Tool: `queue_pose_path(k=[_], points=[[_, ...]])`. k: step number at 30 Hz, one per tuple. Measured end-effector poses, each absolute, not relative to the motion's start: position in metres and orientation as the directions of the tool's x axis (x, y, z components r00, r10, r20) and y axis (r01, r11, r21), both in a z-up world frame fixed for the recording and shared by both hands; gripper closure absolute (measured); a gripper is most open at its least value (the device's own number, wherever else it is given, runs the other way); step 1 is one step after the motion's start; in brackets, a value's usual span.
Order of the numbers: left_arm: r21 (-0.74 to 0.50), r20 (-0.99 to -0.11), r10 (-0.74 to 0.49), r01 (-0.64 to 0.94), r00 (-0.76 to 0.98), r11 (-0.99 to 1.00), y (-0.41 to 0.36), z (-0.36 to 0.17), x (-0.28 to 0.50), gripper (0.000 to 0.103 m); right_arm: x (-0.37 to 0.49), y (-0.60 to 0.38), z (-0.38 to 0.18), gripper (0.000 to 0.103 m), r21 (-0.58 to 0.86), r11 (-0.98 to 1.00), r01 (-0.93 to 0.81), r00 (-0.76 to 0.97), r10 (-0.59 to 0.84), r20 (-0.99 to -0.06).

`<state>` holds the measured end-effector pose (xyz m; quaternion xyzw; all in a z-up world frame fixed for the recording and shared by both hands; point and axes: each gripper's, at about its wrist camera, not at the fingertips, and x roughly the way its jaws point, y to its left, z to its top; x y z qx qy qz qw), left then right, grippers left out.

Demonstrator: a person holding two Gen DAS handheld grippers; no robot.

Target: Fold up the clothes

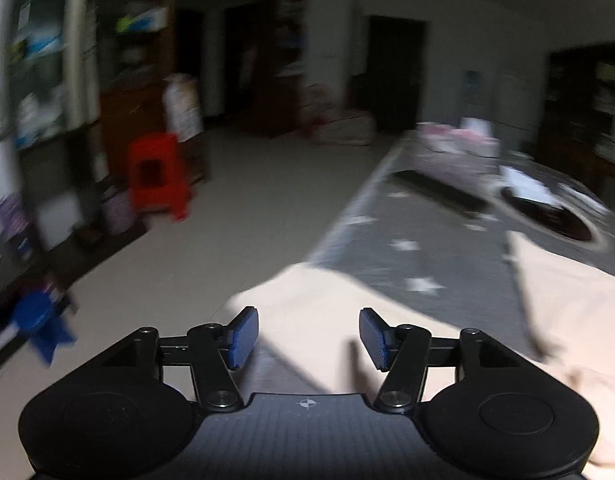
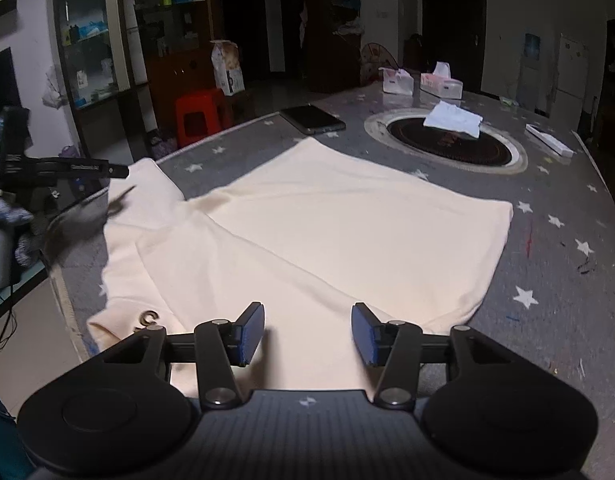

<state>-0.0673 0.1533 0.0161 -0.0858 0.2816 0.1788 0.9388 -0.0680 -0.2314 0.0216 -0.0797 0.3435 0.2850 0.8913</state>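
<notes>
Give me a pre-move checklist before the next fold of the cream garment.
1. Cream garment lies flat on the table: ok.
2. Right gripper jaws open, empty: ok.
3. Left gripper jaws open, empty: ok.
4. Phone clear of the garment: ok.
5. White cloth on the round inset, clear of the garment: ok.
6. Left view sharp enough to aim: not ok, blurred.

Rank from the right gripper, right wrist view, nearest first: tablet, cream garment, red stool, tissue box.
From the right gripper:
1. Cream garment, right under the fingers, spread on the table.
2. Tablet, past the garment's far edge, slightly left.
3. Tissue box, far side of the table, right.
4. Red stool, on the floor off the table, left; close to the tissue box, order uncertain.
</notes>
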Motion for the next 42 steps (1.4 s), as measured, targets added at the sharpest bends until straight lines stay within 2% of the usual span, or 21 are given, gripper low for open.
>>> queue_pose_path(k=[4, 7, 9, 11, 12, 16, 21, 26, 32, 36, 42], points=[[-0.124, -0.612, 0.286, -0.446, 0.738, 0.886, 0.181, 0.005, -0.058, 0.039, -0.072, -0.232, 0.026, 0.052, 0.053, 0.823, -0.566, 0.607, 0.460, -0.648], [-0.231, -0.619, 0.212, -0.433, 0.757, 0.871, 0.198, -0.001, -0.056, 0.039, -0.076, -0.232, 0.029, 0.051, 0.054, 0.825, -0.563, 0.613, 0.461, -0.642], [-0.301, -0.623, 0.163, -0.427, 0.765, 0.852, 0.207, -0.002, -0.056, 0.042, -0.077, -0.234, 0.030, 0.050, 0.054, 0.827, -0.560, 0.618, 0.460, -0.638], [-0.347, -0.616, 0.145, -0.432, 0.775, 0.832, 0.215, -0.002, -0.060, 0.053, -0.078, -0.235, 0.031, 0.050, 0.056, 0.831, -0.554, 0.623, 0.458, -0.634], [-0.364, -0.608, 0.146, -0.437, 0.780, 0.822, 0.218, -0.002, -0.062, 0.066, -0.078, -0.236, 0.032, 0.050, 0.057, 0.833, -0.550, 0.626, 0.457, -0.632], [-0.390, -0.575, 0.162, -0.443, 0.802, 0.807, 0.222, 0.003, -0.069, 0.097, -0.079, -0.239, 0.032, 0.050, 0.064, 0.840, -0.539, 0.633, 0.454, -0.627], [-0.412, -0.475, 0.129, -0.349, 0.871, 0.842, 0.200, 0.028, -0.075, 0.099, -0.081, -0.244, 0.032, 0.050, 0.080, 0.848, -0.524, 0.643, 0.455, -0.616], [-0.446, -0.377, -0.047, -0.137, 0.925, 0.884, 0.153, 0.063, -0.078, 0.099, -0.081, -0.253, 0.033, 0.050, 0.091, 0.859, -0.503, 0.658, 0.449, -0.604], [-0.457, -0.278, -0.338, 0.186, 0.899, 0.870, 0.068, 0.095, -0.073, 0.099, -0.083, -0.269, 0.033, 0.050, 0.105, 0.877, -0.469, 0.684, 0.436, -0.585], [-0.453, -0.281, -0.520, 0.366, 0.807, 0.813, 0.014, 0.088, -0.068, 0.099, -0.087, -0.285, 0.033, 0.050, 0.118, 0.895, -0.431, 0.706, 0.415, -0.574], [-0.496, -0.404, -0.654, 0.448, 0.640, 0.744, -0.035, 0.049, -0.065, 0.098, -0.093, -0.308, 0.031, 0.050, 0.138, 0.921, -0.364, 0.727, 0.374, -0.575]])
